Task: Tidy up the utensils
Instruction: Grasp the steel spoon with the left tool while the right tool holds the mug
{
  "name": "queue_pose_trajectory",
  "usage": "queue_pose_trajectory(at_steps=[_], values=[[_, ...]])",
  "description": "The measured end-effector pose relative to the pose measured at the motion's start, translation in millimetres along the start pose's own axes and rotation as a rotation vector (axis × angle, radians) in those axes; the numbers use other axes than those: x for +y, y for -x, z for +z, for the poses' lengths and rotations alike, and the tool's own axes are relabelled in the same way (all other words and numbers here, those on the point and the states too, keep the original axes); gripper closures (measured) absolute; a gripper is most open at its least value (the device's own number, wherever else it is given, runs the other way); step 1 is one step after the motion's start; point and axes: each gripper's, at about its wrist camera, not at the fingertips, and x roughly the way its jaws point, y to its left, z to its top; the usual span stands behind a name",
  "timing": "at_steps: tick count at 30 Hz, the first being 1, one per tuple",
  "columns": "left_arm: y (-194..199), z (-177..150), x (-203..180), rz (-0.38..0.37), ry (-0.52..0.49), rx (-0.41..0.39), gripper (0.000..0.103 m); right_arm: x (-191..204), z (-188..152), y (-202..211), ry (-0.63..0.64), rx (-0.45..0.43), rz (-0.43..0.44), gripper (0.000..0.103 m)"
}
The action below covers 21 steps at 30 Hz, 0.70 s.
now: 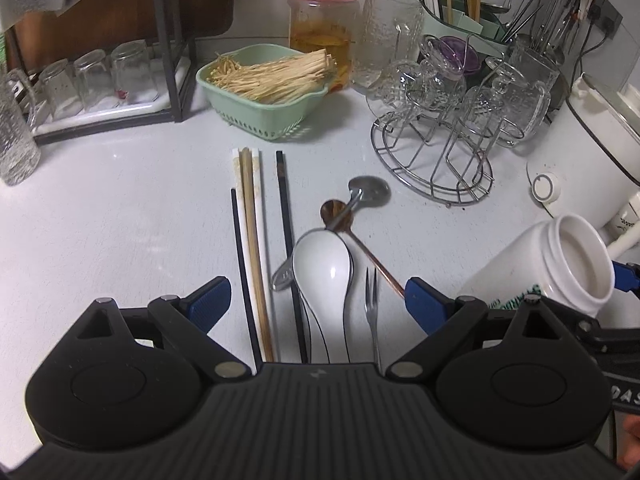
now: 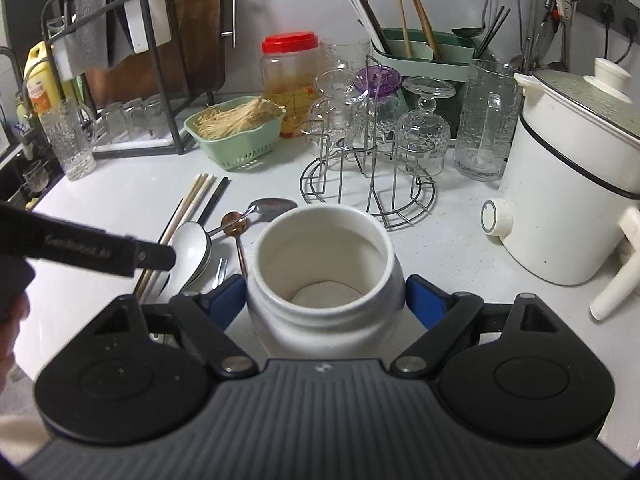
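A: Left wrist view first. What are the tongs doing?

B: The left gripper (image 1: 318, 300) is spread wide and grasps nothing. It hovers over the utensils on the counter (image 1: 120, 220).

A: Where do they lie? Take the white spoon (image 1: 326, 268) as the landmark.

B: The chopsticks (image 1: 252, 248) lie side by side just left of it, running away from the camera. The fork (image 1: 372, 300) lies just right of it. A metal spoon (image 1: 362, 192) and a brown spoon (image 1: 340, 216) cross each other beyond it. Another metal handle pokes out from under the white spoon's left side.

A: And the jar (image 1: 560, 264)?

B: Well right of the white spoon, tilted, mouth open toward the camera. A blue finger (image 1: 626, 276) of the other gripper shows at its right side.

A: Right wrist view?

B: The right gripper (image 2: 325, 300) is clamped on the jar (image 2: 324, 264), one blue pad on each side. The jar looks empty inside.

A: The utensils from there?

B: The white spoon (image 2: 192, 246) is left of the jar. The chopsticks (image 2: 192, 208) lie beyond and left of that spoon, the fork (image 2: 220, 270) between spoon and jar. Part of the left gripper's black body crosses the near edge of the white spoon.
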Motion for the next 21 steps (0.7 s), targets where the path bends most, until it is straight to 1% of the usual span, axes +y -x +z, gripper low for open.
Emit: queue_pose_trajectory(at_steps=[4,6,8,16,21], values=[[-13.3,13.7,2.3,-0.01,-0.028,0.01,0.008,-3.6,4.8,-3.4,0.016,0.013,0.022,0.014],[-21.4,23.4,1.7,-0.015,-0.056,0.015,0.012,-5.2,7.0,-5.6,0.022,0.018,0.03,0.014],[-29.8,34.3,-1.6,-0.022,-0.102,0.018,0.015,-6.5,9.4,-7.8,0.023,0.025,0.034,0.014],[-77.3,74.1,-17.4,-0.052,-0.301,0.055,0.015,-7.7,17.5,-18.2,0.018,0.039,0.042,0.014],[-105.5,86.8,-25.0,-0.079,-0.363,0.082,0.016,-7.7,19.7,-21.0,0.007,0.048,0.037,0.014]])
